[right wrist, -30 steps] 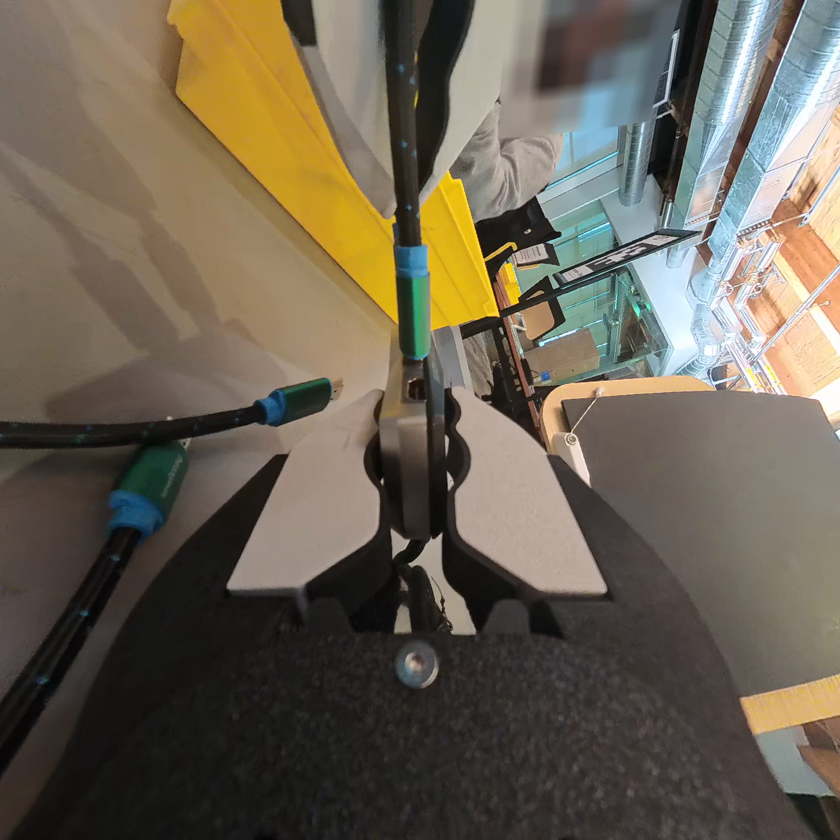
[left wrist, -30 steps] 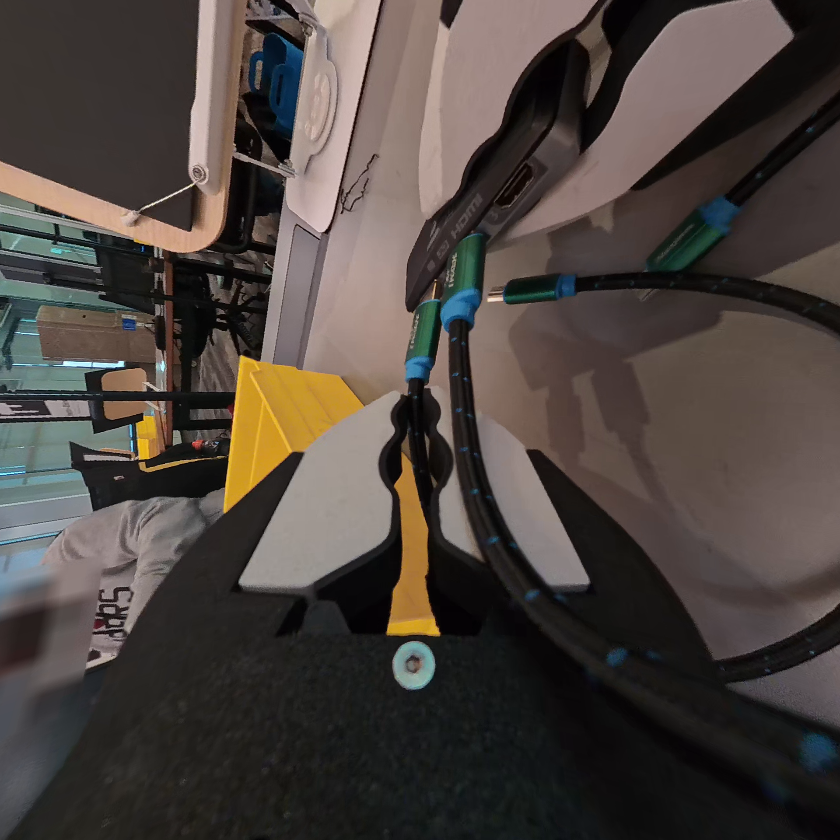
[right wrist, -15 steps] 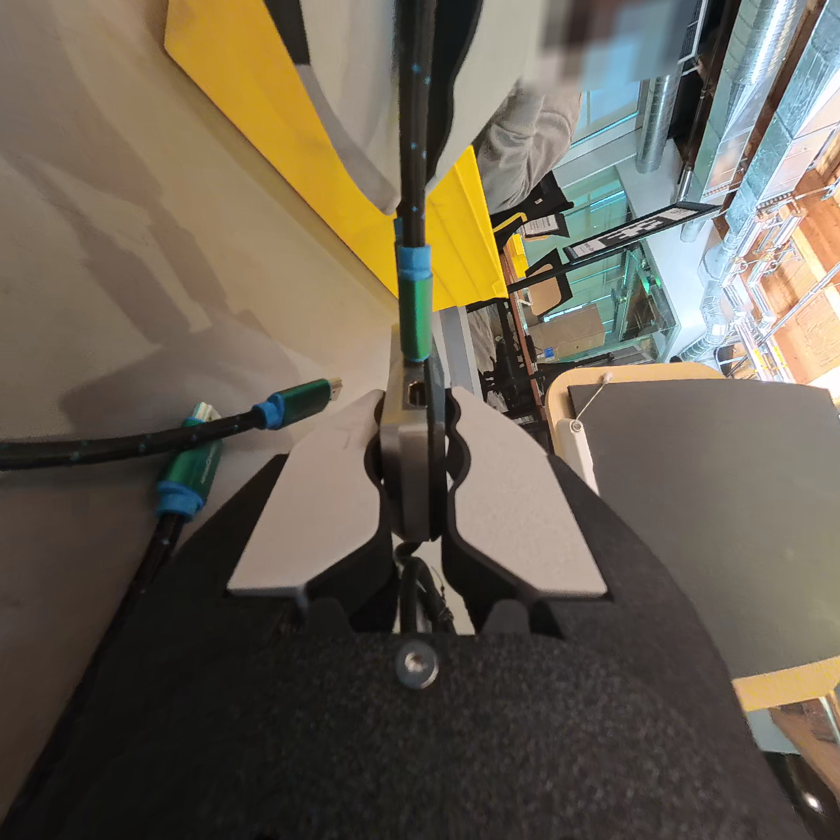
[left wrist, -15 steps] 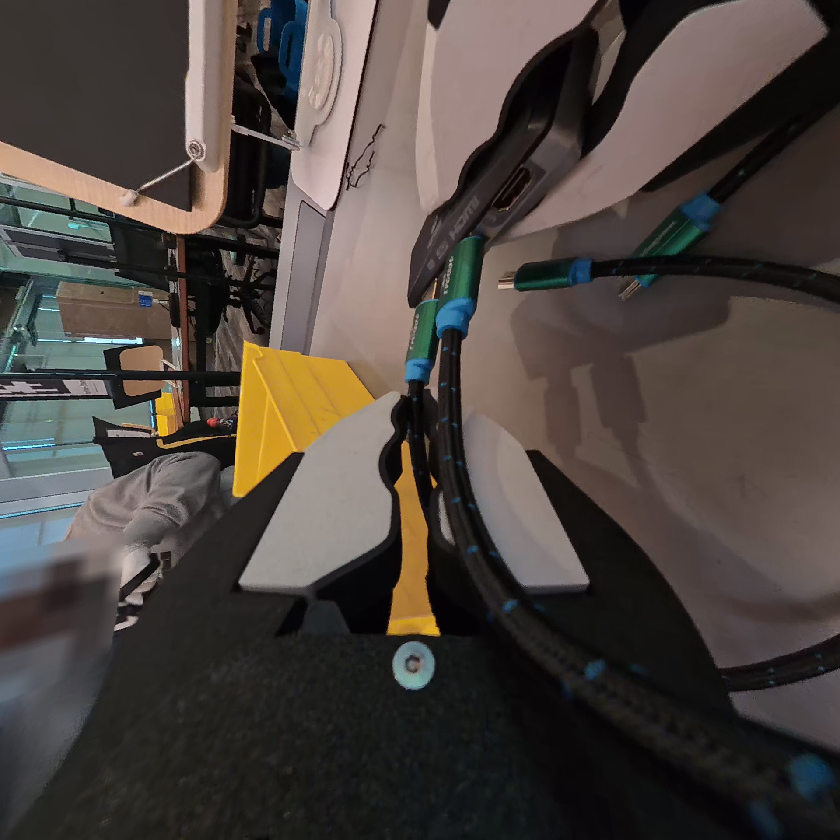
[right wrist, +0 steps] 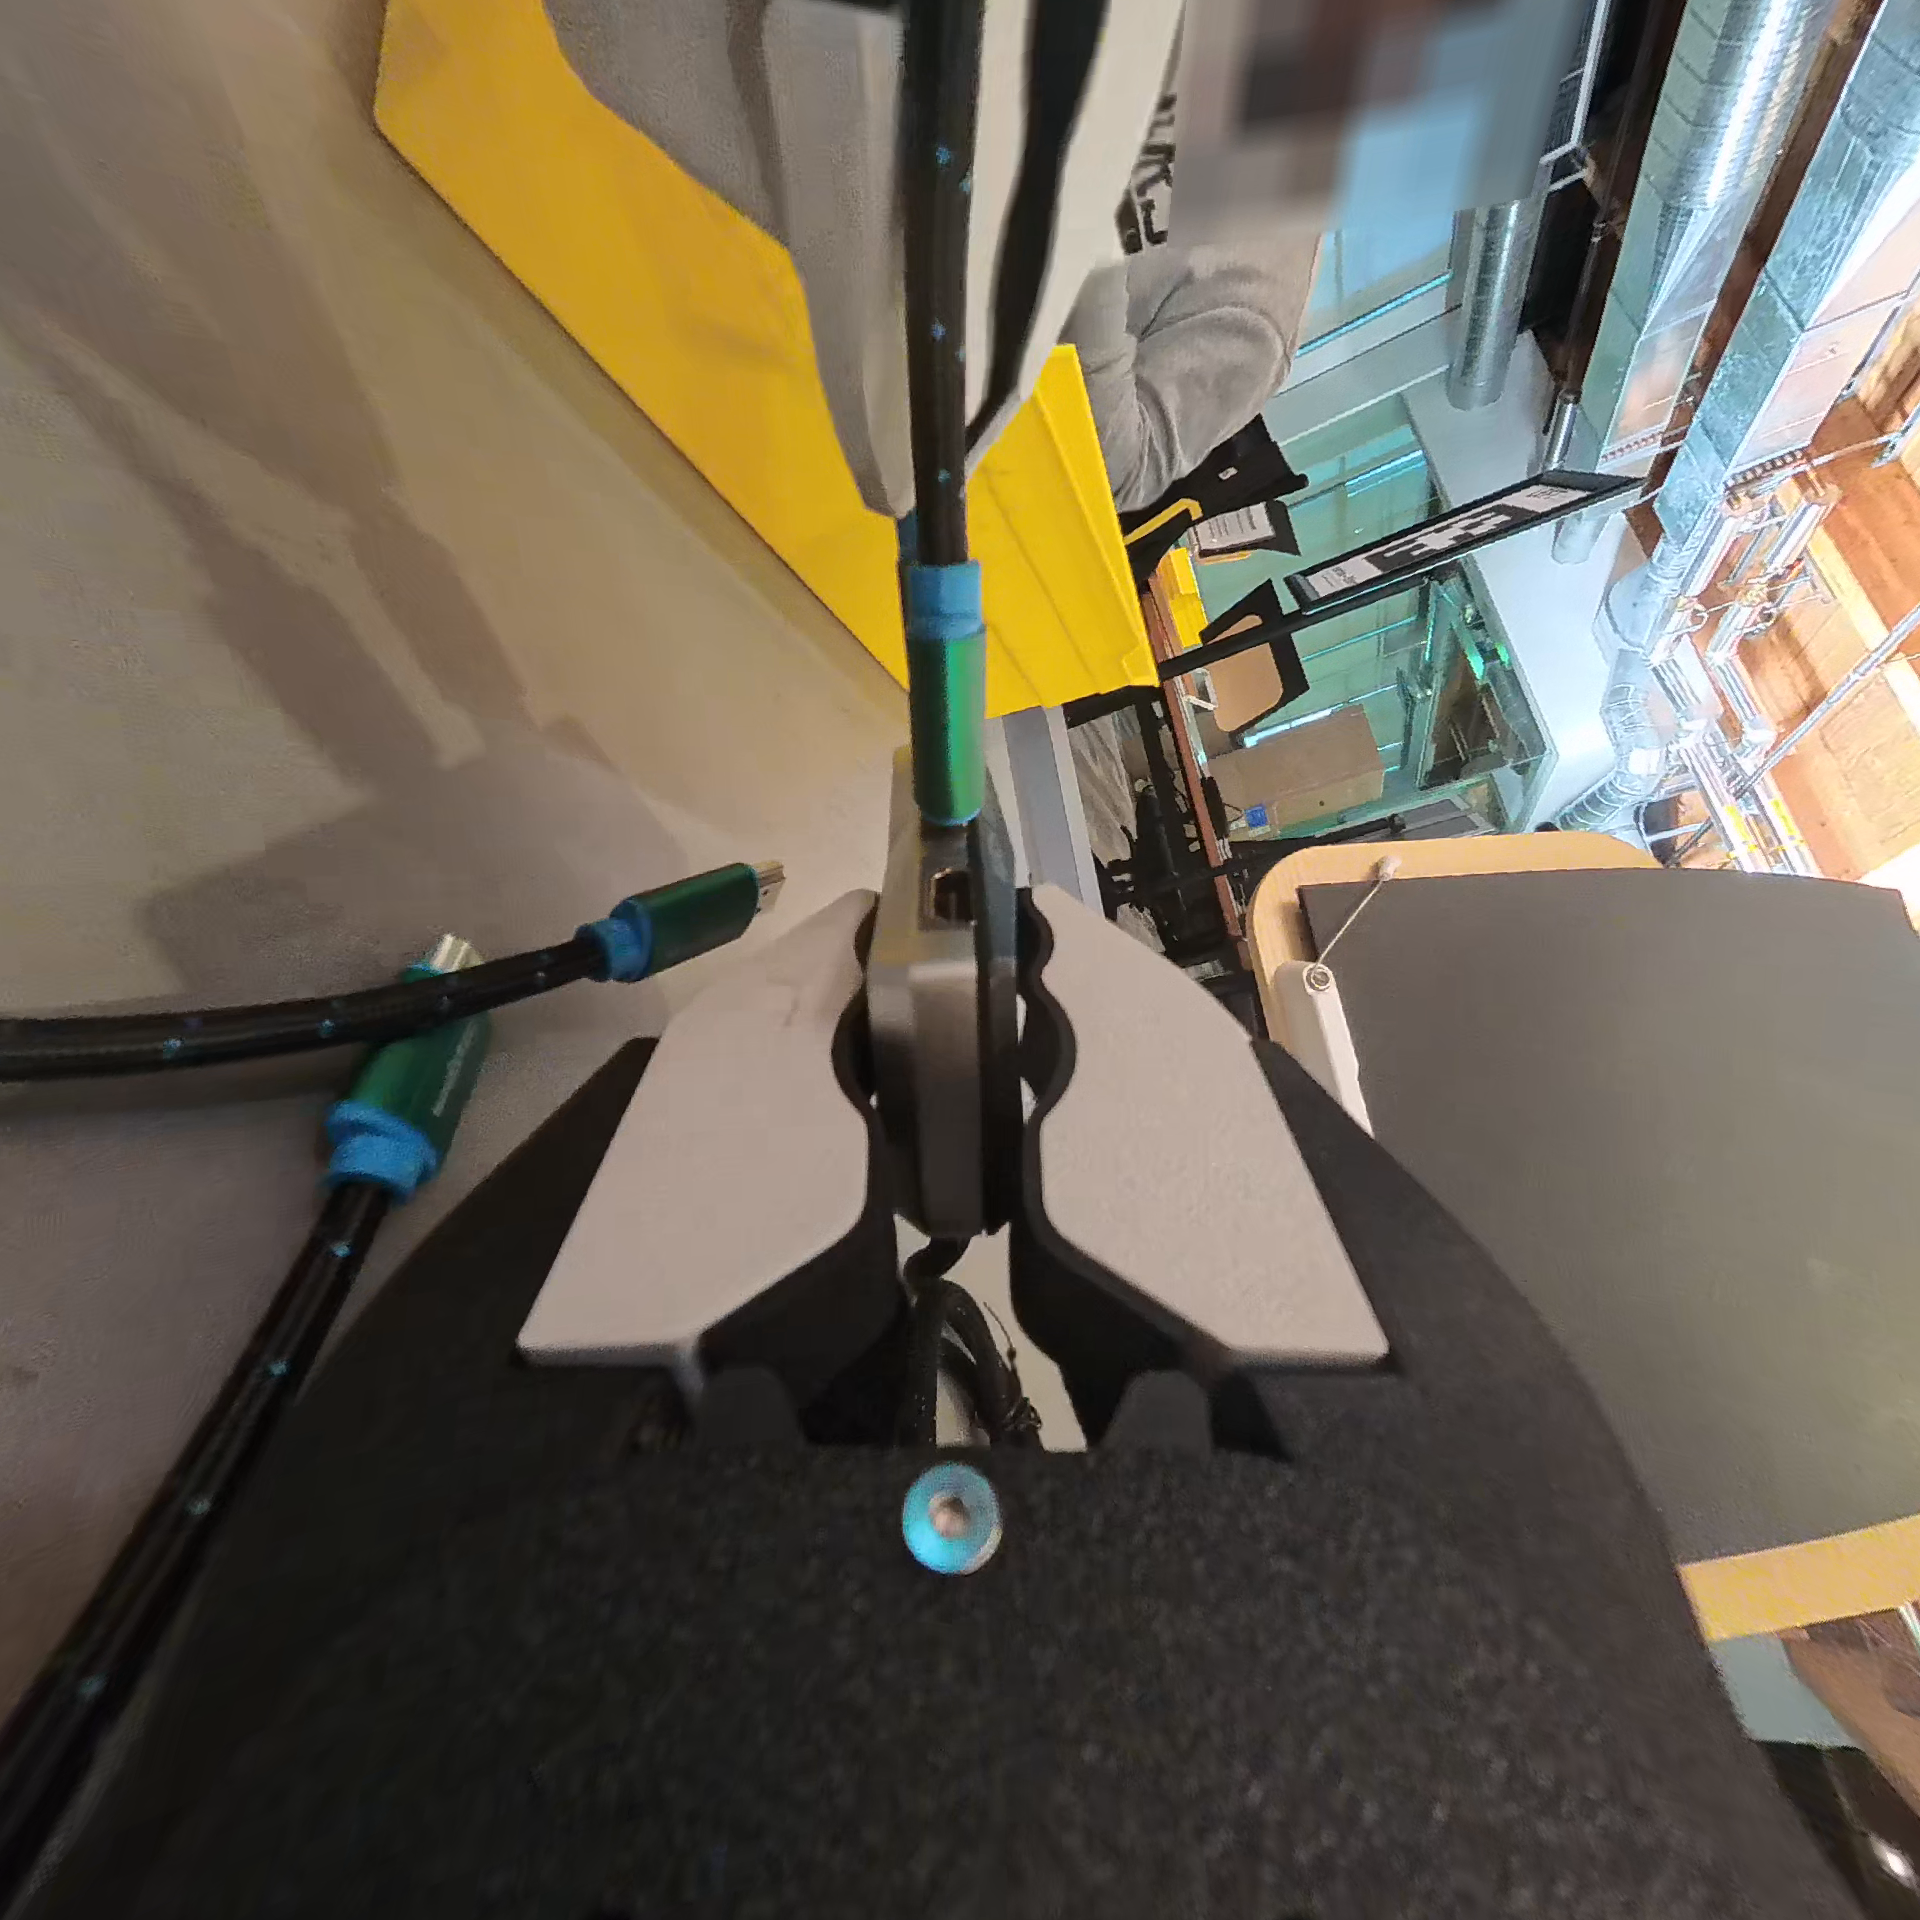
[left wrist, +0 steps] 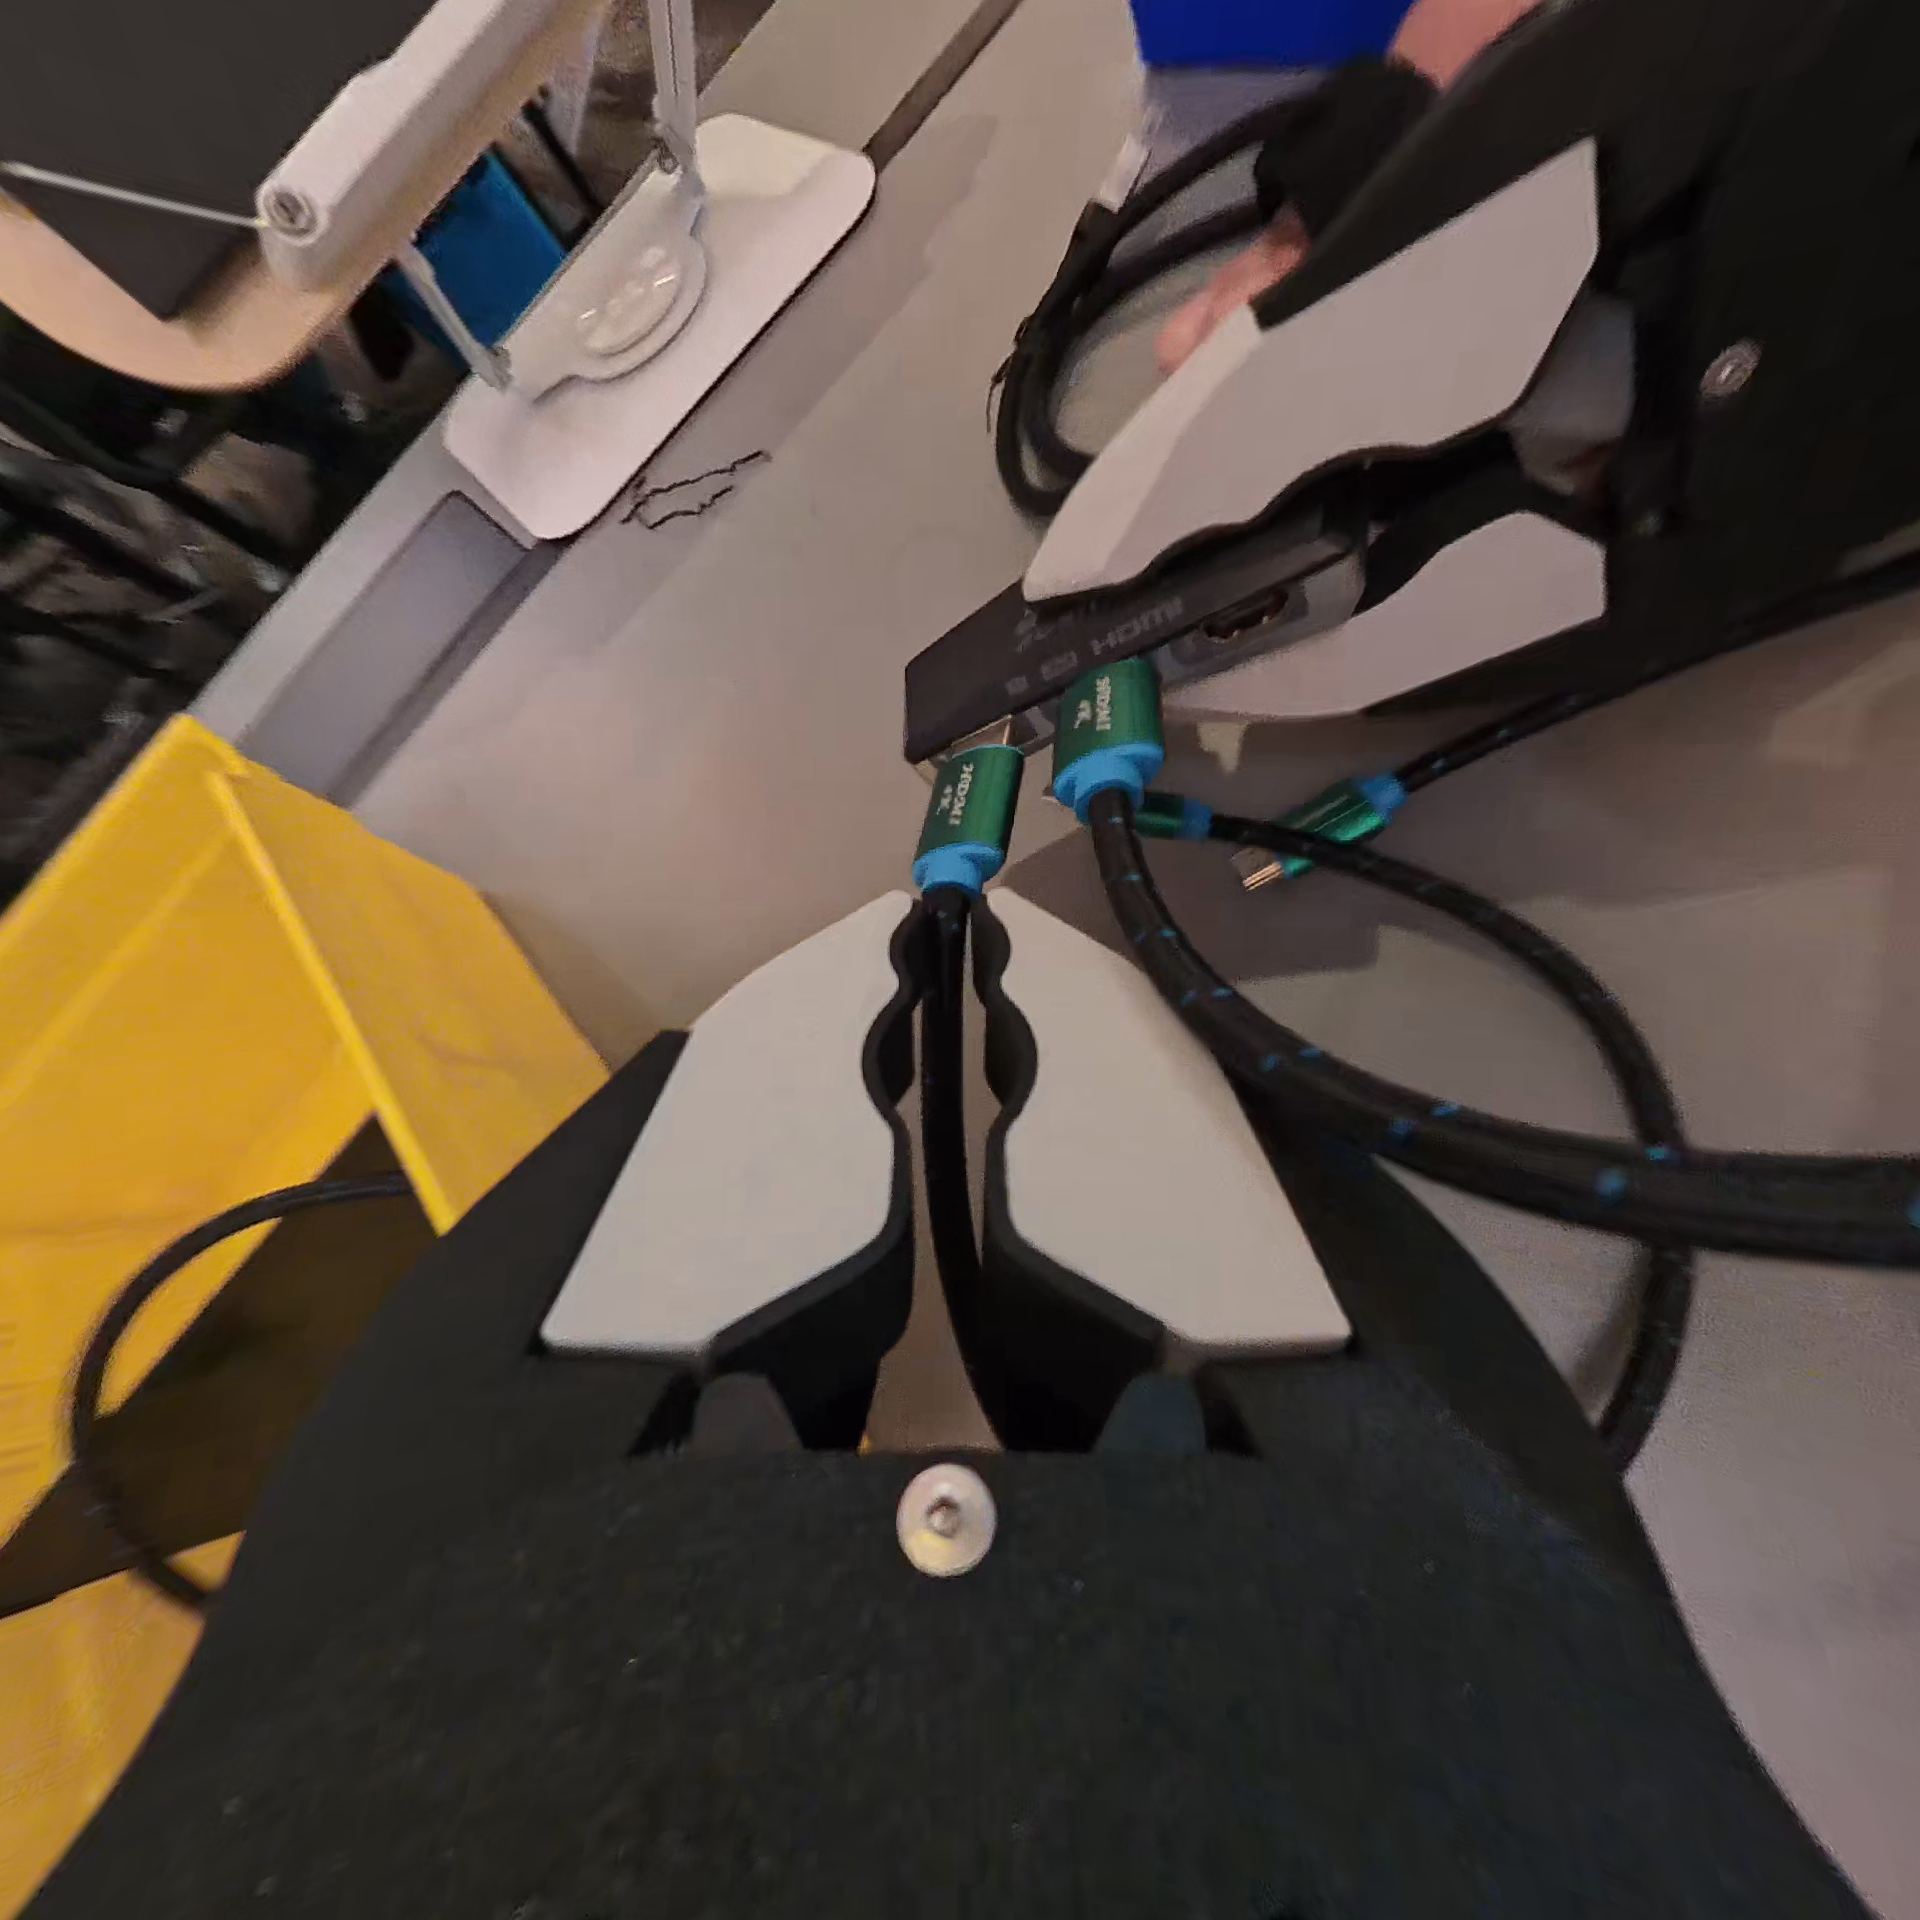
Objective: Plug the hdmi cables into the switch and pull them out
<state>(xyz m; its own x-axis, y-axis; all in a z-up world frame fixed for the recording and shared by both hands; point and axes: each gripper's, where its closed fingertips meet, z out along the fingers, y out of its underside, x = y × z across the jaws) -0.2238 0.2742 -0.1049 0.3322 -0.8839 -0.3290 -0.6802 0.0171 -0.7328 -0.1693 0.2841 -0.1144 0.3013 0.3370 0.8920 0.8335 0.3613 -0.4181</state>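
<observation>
1. Yellow bin (left wrist: pixel 208 997) sits at the far left, just beside the left gripper (left wrist: pixel 943 914). A thin black cord loops across its opening, and a hard backward pull could carry the gripper into it.

2. Left gripper: its jaws are closed on the thin cable (left wrist: pixel 948 1091) right behind the blue collar of the small plug (left wrist: pixel 966 816). The pinch is on the cord, not the green shell, so I judge that a tug could strain the collar or let the cord slide through the pads.

3. That small plug's metal tip meets the near edge of the switch (left wrist: pixel 1039 655); blur hides whether it is seated or partly out. If it comes away at a slant, it could bind in the port.

4. Next to it, the large plug (left wrist: pixel 1103 732) looks seated in the neighbouring port. Its thick braided cable (left wrist: pixel 1351 1101) passes just to the right of the left gripper's finger and could snag on it.

5. Right gripper (right wrist: pixel 945 914): its jaws are clamped on the switch body, which stands on edge between the pads. A sharp pull could twist the switch in this grip.

6. Two loose plugs (left wrist: pixel 1340 810) lie on the table (left wrist: pixel 727 665) under the switch, free of any port.
</observation>
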